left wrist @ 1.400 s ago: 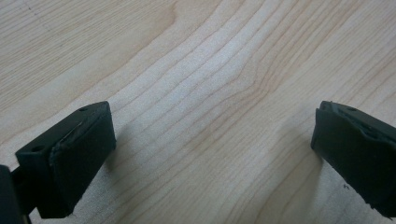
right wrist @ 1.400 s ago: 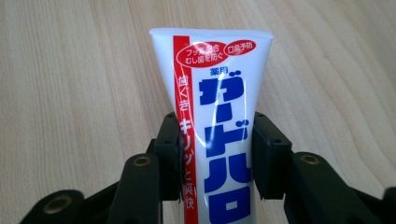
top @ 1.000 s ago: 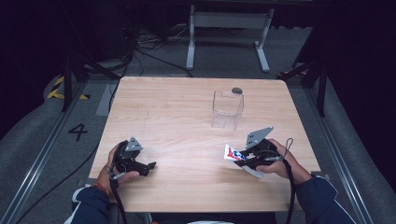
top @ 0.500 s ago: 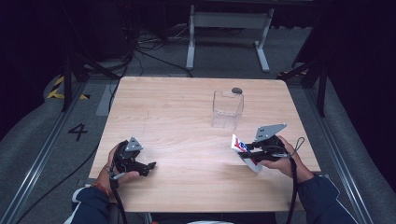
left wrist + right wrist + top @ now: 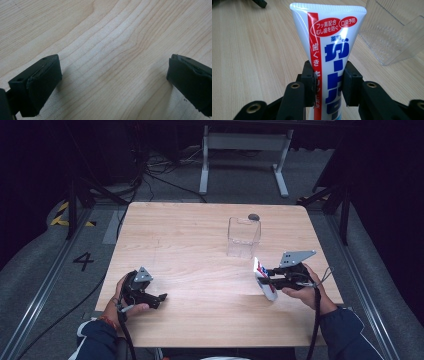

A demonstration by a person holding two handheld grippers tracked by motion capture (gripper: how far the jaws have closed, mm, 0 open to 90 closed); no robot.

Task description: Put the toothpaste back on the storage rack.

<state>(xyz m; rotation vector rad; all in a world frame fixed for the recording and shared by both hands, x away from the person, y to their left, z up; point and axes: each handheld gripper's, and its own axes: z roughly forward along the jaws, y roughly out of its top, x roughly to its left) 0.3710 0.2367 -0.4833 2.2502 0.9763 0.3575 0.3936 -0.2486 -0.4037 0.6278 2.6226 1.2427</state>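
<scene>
The right gripper [image 5: 265,281] pinches a toothpaste tube [image 5: 332,57] at mid-body, its fingers [image 5: 308,82] pressed on both flat sides, the crimped end pointing away from the hand. The tube is held off the worktop [image 5: 200,245], just on the person's side of the clear bin [image 5: 243,236]. The likely step is carrying it to that bin. To do it well, the grip should stay firm on the slippery tube, which should be lifted above the bin's rim and lowered in along the opening rather than tilted against a wall. The left gripper [image 5: 110,82] rests well to the left of the bin, fingers spread over bare wood. The tube's cap end is cut off below the fingers, and the small dark thing [image 5: 253,216] behind the bin is too small to identify.
</scene>
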